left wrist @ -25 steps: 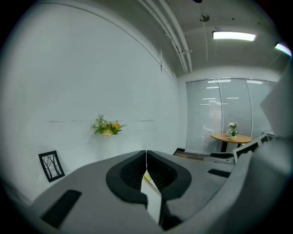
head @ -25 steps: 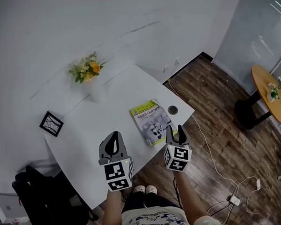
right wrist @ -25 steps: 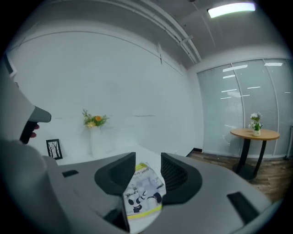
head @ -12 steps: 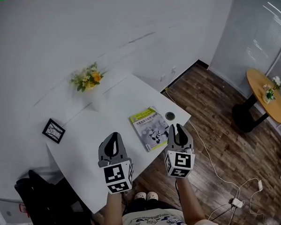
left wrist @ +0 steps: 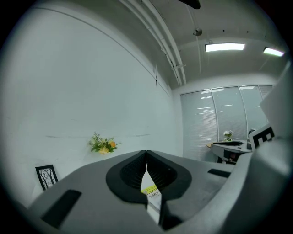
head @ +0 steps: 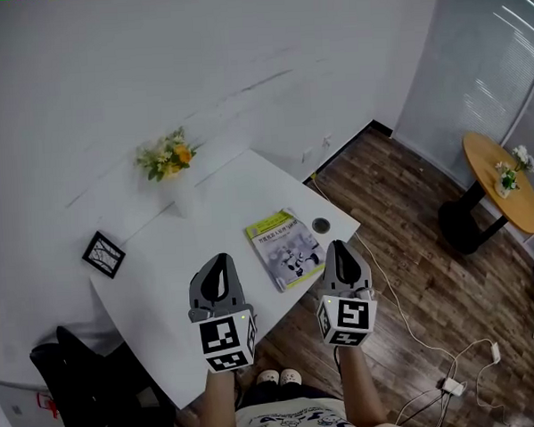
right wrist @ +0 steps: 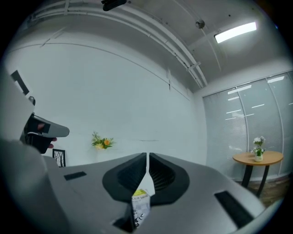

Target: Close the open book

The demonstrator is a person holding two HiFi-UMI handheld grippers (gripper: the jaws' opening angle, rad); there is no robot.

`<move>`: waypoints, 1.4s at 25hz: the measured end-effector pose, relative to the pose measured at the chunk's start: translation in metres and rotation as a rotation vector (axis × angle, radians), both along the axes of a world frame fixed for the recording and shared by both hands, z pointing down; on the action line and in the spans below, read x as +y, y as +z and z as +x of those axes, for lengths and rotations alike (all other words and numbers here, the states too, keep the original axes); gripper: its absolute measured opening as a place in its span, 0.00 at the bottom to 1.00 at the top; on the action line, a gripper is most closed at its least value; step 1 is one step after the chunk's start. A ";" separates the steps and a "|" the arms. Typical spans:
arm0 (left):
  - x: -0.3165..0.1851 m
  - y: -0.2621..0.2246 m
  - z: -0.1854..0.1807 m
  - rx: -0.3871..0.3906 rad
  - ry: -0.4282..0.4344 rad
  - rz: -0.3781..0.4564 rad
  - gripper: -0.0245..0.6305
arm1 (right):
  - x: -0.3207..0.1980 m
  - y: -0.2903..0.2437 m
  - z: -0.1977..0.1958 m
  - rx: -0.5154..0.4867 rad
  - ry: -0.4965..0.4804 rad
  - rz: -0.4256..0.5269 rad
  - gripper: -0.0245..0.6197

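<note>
The book (head: 285,249) lies closed, green-and-white cover up, near the right front corner of the white table (head: 172,267). Both grippers hang in the air above the table's near edge, pointing level toward the wall. My left gripper (head: 218,261) is left of the book, its jaws pressed together and empty. My right gripper (head: 340,247) is just right of the book, over the table's edge; its jaws are closing, nearly together, with nothing between them. A sliver of the book (left wrist: 151,192) shows below the left gripper (left wrist: 146,153) and another sliver of the book (right wrist: 140,203) below the right gripper (right wrist: 147,156).
A vase of yellow flowers (head: 168,155) stands at the table's back by the wall. A small black picture frame (head: 102,254) sits at the left edge, a dark round disc (head: 320,224) by the book. A round wooden table (head: 500,180) and floor cables (head: 407,326) lie to the right.
Both grippers have risen off the table, the right one more. The right gripper's jaws went from wide open to nearly together. The book has stayed closed and still.
</note>
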State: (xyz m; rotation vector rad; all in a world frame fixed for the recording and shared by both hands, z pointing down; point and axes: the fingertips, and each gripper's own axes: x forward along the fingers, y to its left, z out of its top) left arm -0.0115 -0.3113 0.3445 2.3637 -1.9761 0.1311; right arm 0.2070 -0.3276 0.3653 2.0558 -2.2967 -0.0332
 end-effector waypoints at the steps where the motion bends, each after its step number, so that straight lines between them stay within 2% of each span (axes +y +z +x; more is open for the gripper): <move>1: 0.000 -0.001 0.000 0.001 0.002 0.001 0.07 | 0.002 0.000 0.000 -0.004 0.003 0.000 0.10; 19: 0.002 -0.009 -0.001 0.009 0.026 0.014 0.07 | 0.011 -0.014 -0.008 -0.039 -0.003 0.022 0.08; 35: 0.010 -0.008 -0.008 0.010 0.010 0.013 0.07 | 0.018 -0.015 -0.010 -0.055 0.008 0.024 0.08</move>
